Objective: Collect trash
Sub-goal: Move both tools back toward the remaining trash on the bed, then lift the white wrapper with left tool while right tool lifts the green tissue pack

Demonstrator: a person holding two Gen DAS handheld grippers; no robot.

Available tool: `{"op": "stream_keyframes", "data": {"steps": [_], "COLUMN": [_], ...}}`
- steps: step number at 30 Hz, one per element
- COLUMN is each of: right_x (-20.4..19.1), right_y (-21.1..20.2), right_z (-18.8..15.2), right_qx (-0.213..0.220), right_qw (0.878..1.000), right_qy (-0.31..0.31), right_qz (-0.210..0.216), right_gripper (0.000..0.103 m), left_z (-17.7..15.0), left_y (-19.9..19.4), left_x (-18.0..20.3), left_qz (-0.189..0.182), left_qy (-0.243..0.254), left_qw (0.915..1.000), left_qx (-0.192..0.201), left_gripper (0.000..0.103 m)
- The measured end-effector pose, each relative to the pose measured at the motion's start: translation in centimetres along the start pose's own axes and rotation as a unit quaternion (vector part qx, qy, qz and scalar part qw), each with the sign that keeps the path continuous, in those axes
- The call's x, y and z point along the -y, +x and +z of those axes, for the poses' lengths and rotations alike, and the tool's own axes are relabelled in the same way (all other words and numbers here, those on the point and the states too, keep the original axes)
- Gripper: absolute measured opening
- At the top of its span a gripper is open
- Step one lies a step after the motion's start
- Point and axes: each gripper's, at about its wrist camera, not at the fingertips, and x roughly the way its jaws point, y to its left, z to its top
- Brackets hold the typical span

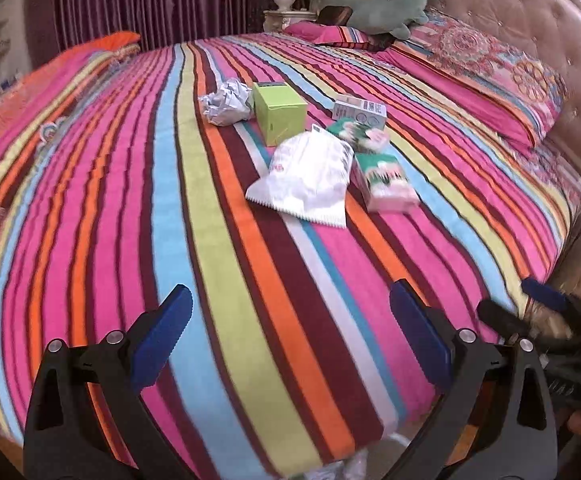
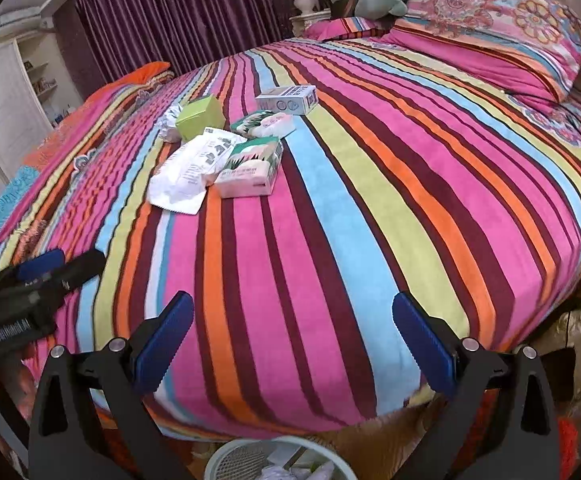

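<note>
The trash sits in a little pile on the striped bed cover [image 1: 90, 200], well ahead of both grippers. The closest piece is a flat white bag [image 1: 306, 178] with a zigzag bottom edge. Its long side runs from the grippers toward the pile, and the zigzag end points back at the tools. Just right of it lies a green and pink tissue pack [image 1: 386, 180], long side pointing away too. A second tissue pack [image 1: 360, 134] lies behind it. Farther off is a lime green box [image 1: 278, 110] standing up, with a crumpled silver ball [image 1: 226, 102] touching its left side. A white and gray carton [image 1: 360, 110] lies on its side at the back.

The left gripper [image 1: 290, 308] is spread wide with nothing between its blue pads. The right gripper [image 2: 292, 312] is also spread wide and holds nothing. Both hang over the near edge of the bed.

The right wrist view shows black printing on the white bag [image 2: 192, 170], and a white mesh bin [image 2: 278, 460] with some scraps in it, right below the tool. The left view shows only a blurry bit of that spot. Each view catches the other gripper at its edge. A green plush toy [image 1: 386, 4] lies by the pillows [image 1: 490, 76], far beyond the pile.
</note>
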Motion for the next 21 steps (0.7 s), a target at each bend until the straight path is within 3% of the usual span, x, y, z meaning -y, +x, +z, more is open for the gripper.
{"op": "stream_keyframes", "data": {"steps": [4, 11, 17, 21], "right_x": [-0.8, -1.5, -2.6, -3.0], "right_y": [1.5, 4.0, 5.8, 6.9], "right_z": [0.7, 3.1, 4.6, 5.3], "right_qx": [-0.002, -0.003, -0.012, -0.016], "right_qw": [0.999, 0.999, 0.998, 0.997], "right_qy": [-0.033, -0.047, -0.065, -0.068], "right_qz": [0.004, 0.004, 0.013, 0.012], "right_gripper": [0.095, 0.095, 0.095, 0.095], "left_z": [2.7, 7.0, 8.7, 9.5], "left_y": [1.8, 6.3, 9.3, 11.0], "left_x": [-0.7, 0.6, 1.8, 1.7], "left_qz": [-0.038, -0.046, -0.037, -0.041], "left_qy": [-0.019, 0.010, 0.060, 0.065], "left_qw": [0.9991, 0.9983, 0.9957, 0.9942], "left_qx": [-0.007, -0.034, -0.059, -0.075], "left_gripper": [0.096, 0.096, 0.096, 0.096]}}
